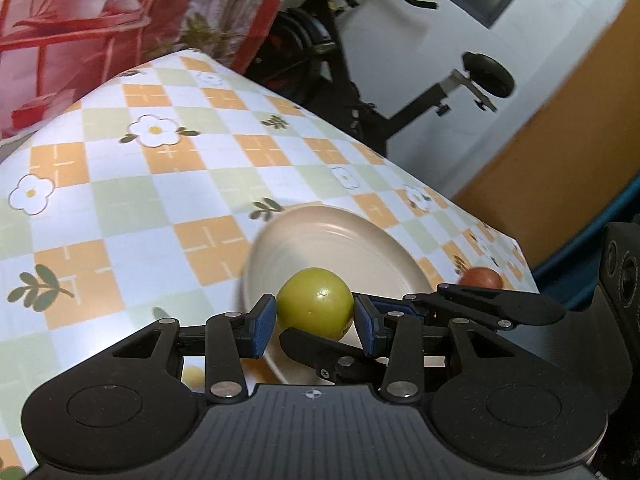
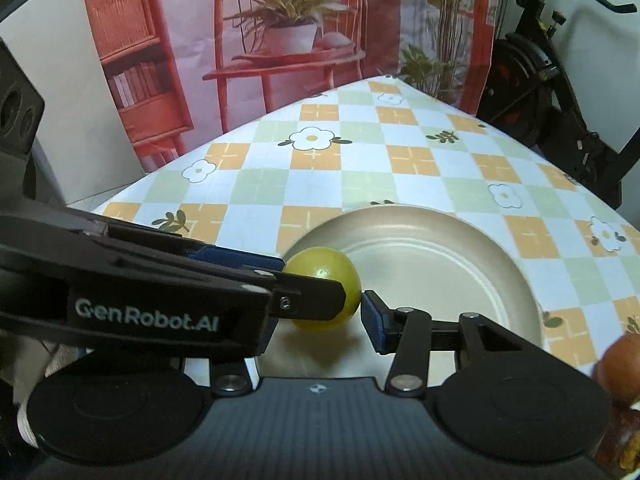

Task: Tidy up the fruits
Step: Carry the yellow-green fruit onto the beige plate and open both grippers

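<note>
The left gripper (image 1: 315, 322) has its blue pads pressed on both sides of a yellow-green fruit (image 1: 315, 302), holding it over the near rim of a cream plate (image 1: 344, 240). The right gripper (image 2: 320, 312) stands partly open beside the same fruit; only one pad shows, so contact is unclear. A reddish-brown fruit (image 1: 479, 278) lies on the checked tablecloth (image 1: 140, 184) beside the plate
</note>
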Demonstrator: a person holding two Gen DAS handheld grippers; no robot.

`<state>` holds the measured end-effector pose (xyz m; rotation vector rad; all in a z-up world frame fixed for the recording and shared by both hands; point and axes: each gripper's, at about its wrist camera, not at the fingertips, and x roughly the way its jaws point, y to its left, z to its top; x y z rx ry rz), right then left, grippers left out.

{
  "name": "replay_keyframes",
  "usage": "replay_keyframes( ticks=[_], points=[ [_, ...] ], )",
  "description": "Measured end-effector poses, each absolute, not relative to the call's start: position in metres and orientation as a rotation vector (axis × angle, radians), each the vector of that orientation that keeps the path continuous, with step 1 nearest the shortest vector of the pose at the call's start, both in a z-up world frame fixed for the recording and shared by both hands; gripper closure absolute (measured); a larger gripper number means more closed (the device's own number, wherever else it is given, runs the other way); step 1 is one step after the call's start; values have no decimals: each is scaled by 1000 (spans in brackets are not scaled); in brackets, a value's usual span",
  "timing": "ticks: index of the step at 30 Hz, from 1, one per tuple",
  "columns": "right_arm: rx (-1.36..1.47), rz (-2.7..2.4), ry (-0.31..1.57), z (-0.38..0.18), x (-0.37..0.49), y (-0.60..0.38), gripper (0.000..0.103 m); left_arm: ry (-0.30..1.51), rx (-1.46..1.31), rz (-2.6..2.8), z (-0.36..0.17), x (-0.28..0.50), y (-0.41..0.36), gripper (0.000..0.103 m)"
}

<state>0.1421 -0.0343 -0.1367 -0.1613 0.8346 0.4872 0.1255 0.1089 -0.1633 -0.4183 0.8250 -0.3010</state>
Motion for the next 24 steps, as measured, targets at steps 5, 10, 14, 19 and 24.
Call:
replay_keyframes(
  ticks=[5, 10, 14, 19, 24],
  points=[
    [-172, 484, 853, -144, 154, -23, 55, 813, -408, -278, -167, 130, 113, 59],
    [-174, 453, 843, -146, 157, -21, 53, 794, -392, -265, -164, 128, 111, 58],
    [-158, 415, 806, -140, 151, -25, 49, 744, -384, -248, -153, 116, 113, 57],
    [-113, 375, 710, -119, 127, -52, 49, 672, -324, -228, -124, 99, 103, 55],
    [7, 274, 552, -96, 74, -108, 48, 614, -294, -268, -100, 83, 80, 51]
  ],
)
